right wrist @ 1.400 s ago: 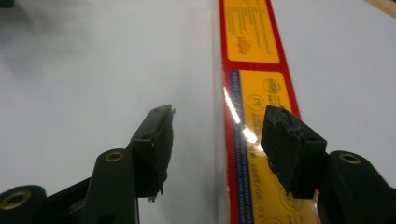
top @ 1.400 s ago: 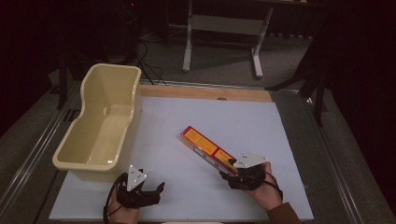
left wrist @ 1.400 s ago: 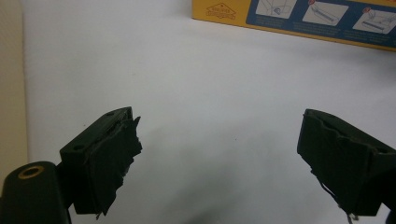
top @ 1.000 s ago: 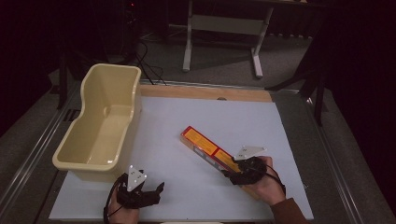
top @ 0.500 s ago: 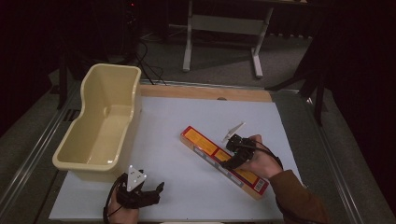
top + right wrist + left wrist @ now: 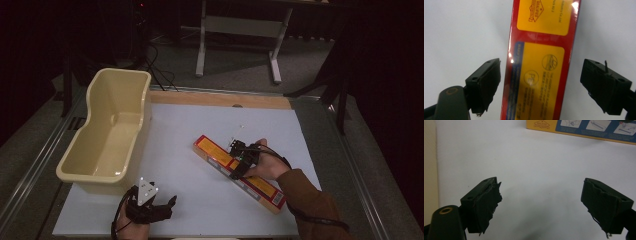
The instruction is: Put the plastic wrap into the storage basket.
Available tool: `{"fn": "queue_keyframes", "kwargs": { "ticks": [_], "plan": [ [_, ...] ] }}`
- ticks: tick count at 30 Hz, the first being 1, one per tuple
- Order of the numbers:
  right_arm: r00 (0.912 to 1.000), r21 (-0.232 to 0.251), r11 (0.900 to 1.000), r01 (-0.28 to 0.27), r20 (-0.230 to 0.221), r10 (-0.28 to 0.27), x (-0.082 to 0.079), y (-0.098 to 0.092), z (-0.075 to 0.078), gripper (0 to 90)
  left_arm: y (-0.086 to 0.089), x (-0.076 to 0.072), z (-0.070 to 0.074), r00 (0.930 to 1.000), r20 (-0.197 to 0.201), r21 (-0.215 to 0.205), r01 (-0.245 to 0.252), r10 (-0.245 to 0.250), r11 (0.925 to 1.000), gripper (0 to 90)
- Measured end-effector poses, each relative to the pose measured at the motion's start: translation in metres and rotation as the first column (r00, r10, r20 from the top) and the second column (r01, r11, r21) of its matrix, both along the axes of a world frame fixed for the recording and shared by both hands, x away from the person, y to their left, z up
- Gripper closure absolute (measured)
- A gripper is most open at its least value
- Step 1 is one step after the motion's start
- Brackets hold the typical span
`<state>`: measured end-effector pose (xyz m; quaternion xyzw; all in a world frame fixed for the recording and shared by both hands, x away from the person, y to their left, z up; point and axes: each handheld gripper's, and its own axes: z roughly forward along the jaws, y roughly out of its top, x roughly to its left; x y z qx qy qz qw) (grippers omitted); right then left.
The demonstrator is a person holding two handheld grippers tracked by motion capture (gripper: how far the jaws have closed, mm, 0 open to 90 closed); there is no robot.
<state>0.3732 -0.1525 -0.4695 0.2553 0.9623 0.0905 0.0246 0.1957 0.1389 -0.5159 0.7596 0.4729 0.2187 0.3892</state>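
A long red and yellow box (image 6: 215, 152) lies slantwise on the white tabletop (image 6: 200, 120), right of middle. My right gripper (image 6: 239, 167) hovers over the box's middle. Its jaws have just been opening and now stand wide on either side of the box (image 6: 541, 50) without pressing on it. In the right gripper view the right gripper (image 6: 540, 82) straddles the box's yellow label. My left gripper (image 6: 165, 207) rests near the front edge, open and with nothing in it. In the left gripper view the left gripper (image 6: 541, 200) faces bare white surface, with the box's edge (image 6: 584, 127) at the top.
A cream plastic tub (image 6: 107, 135) stands empty along the table's left side, just beyond my left gripper; its wall (image 6: 429, 170) shows at the left of the left gripper view. A wooden strip (image 6: 220, 99) borders the far edge. Dark floor and a metal stand lie behind.
My right hand has slid from the box's near right end toward its middle and turned, and its jaws have gone from nearly shut to wide. The box and left gripper have stayed put.
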Motion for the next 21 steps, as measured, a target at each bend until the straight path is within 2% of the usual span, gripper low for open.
{"fn": "queue_keyframes", "kwargs": {
  "ticks": [9, 13, 15, 21],
  "plan": [
    [0.9989, -0.034, 0.999, -0.001, -0.046, 0.0, 0.006, 0.012, -0.015, 18.5, 0.0, 0.0, 0.0, 1.0, -0.001, 0.001, 0.001, -0.001, 1.0, 15.0],
    [0.9986, -0.07, 0.998, -0.001, -0.054, -0.003, 0.007, 0.017, -0.023, 24.5, 0.0, 0.0, 0.0, 1.0, 0.0, -0.002, -0.001, 0.001, 1.0, 15.1],
    [0.998, -0.087, 0.996, -0.001, -0.063, -0.005, 0.008, 0.018, -0.026, 33.4, 0.0, 0.0, 0.0, 1.0, 0.0, -0.003, -0.001, 0.001, 1.0, 15.1],
    [0.9968, -0.106, 0.994, 0.021, -0.074, -0.029, 0.01, 0.018, -0.024, 38.3, 0.0, 0.0, 0.0, 1.0, 0.0, -0.003, -0.002, 0.002, 1.0, 15.1]
  ]
}}
